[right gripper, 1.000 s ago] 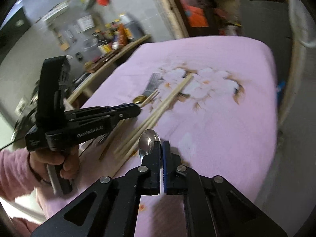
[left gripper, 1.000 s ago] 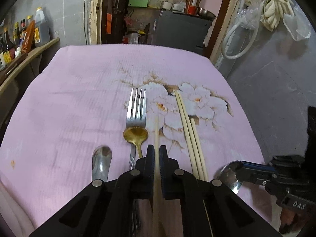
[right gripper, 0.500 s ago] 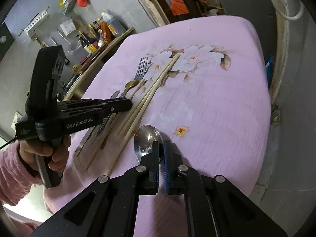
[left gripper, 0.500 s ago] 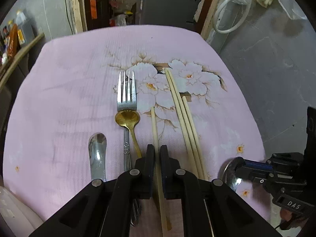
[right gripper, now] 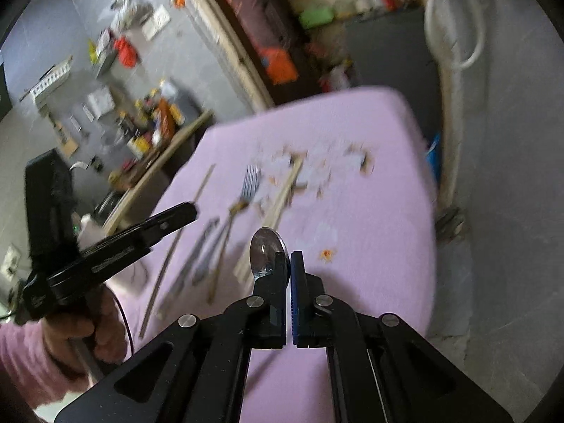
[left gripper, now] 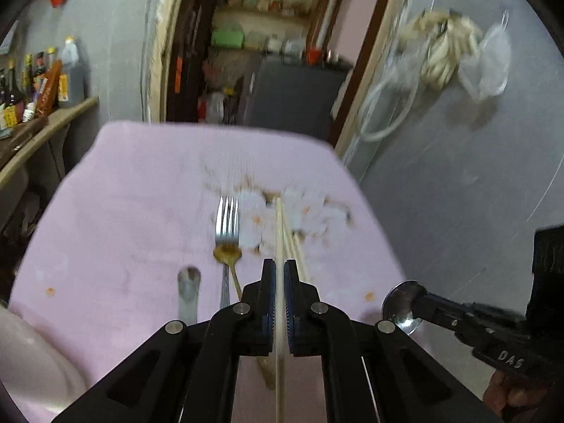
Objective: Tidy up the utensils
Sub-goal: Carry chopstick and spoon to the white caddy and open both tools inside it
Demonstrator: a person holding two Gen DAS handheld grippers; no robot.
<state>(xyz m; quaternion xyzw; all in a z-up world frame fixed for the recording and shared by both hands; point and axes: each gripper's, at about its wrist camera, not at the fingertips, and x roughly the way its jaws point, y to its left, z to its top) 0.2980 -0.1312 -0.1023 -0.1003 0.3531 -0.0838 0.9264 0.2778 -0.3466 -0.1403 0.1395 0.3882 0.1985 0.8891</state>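
My left gripper (left gripper: pixel 278 268) is shut on a pale wooden chopstick (left gripper: pixel 279 225), which runs straight out between its jaws above the pink flowered cloth (left gripper: pixel 134 194). On the cloth lie a steel fork (left gripper: pixel 227 222), a gold spoon (left gripper: pixel 227 254), a silver spoon (left gripper: pixel 189 278) and more chopsticks (left gripper: pixel 295 246). My right gripper (right gripper: pixel 289 257) is shut on the handle of a silver spoon (right gripper: pixel 266 250), whose bowl sticks up left of the jaws. In the right wrist view the left gripper (right gripper: pixel 187 211) holds its chopstick (right gripper: pixel 202 185) over the cloth's left side. The views are blurred.
A wooden shelf with several bottles (left gripper: pixel 38 81) stands left of the table. A pale rounded object (left gripper: pixel 31 363) sits at the near left corner. The cloth's right edge (right gripper: pixel 428 218) drops to a grey floor. A pink sleeve (right gripper: pixel 24 363) shows behind the left gripper.
Both grippers have risen and tilted upward. The chopstick has come off the cloth with the left gripper. The silver spoon has risen with the right gripper.
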